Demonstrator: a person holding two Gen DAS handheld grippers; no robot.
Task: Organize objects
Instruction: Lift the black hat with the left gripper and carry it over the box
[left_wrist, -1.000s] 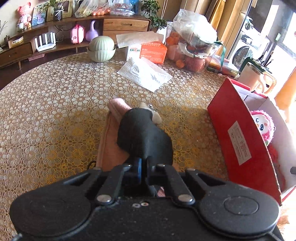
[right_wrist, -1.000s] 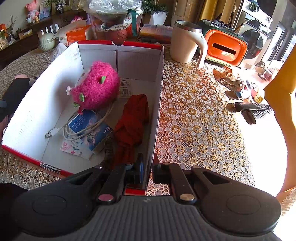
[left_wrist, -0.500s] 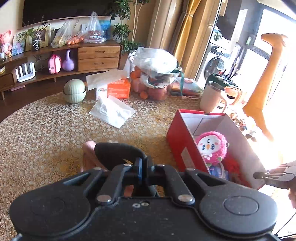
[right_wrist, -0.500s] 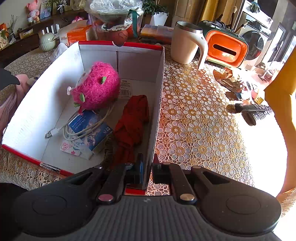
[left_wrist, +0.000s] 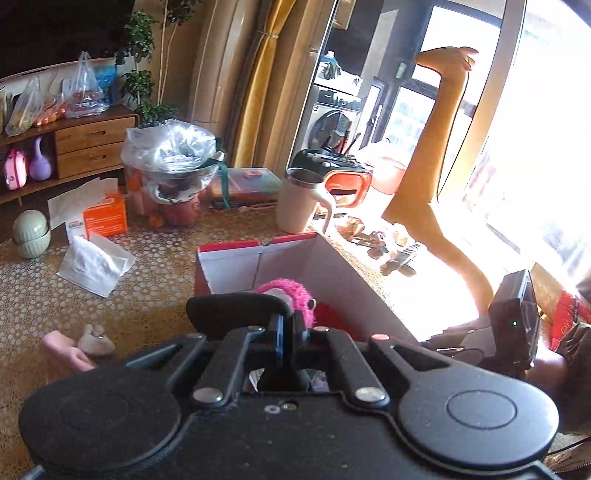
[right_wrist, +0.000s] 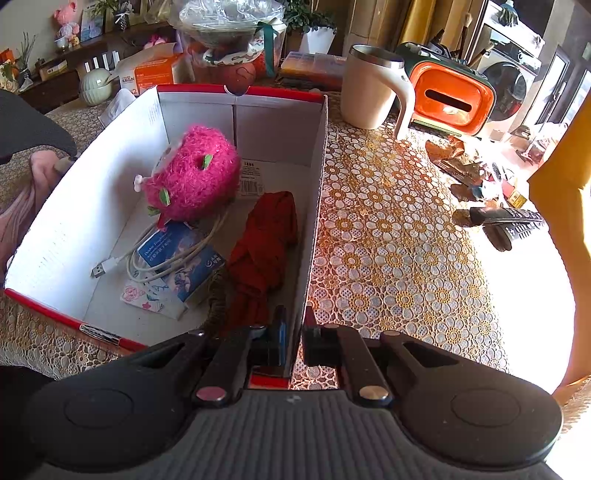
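A sunlit living room surrounds a round table (right_wrist: 399, 236) covered in a gold-and-white lace cloth, with a wooden sideboard and a washing machine in the background. On the cloth stands an open red-and-white cardboard box (right_wrist: 114, 162). Inside it lie a fuzzy pink plush toy (right_wrist: 194, 173), a coiled white USB cable (right_wrist: 147, 254) over a blue packet (right_wrist: 181, 258), and a crumpled red cloth (right_wrist: 266, 240). The right gripper (right_wrist: 293, 332) points down at the box's near right corner, its jaws pinched on the box's right wall, one finger inside and one outside. The left gripper (left_wrist: 286, 326) is raised above the table at the box's left side, its jaws closed on a black fabric item (left_wrist: 232, 312) that bulges out to the left of the fingers and hangs in front of the box's near end; in the right wrist view this dark fabric shows at the far left edge, outside the box wall. Beneath it on the table lies a pink cloth (left_wrist: 61, 350) with a small pale object (left_wrist: 96, 339) on it. Beyond the box stand a cream mug (right_wrist: 369, 88), an orange tissue holder (right_wrist: 450, 99) and a bag-covered fruit bowl (right_wrist: 232, 40).
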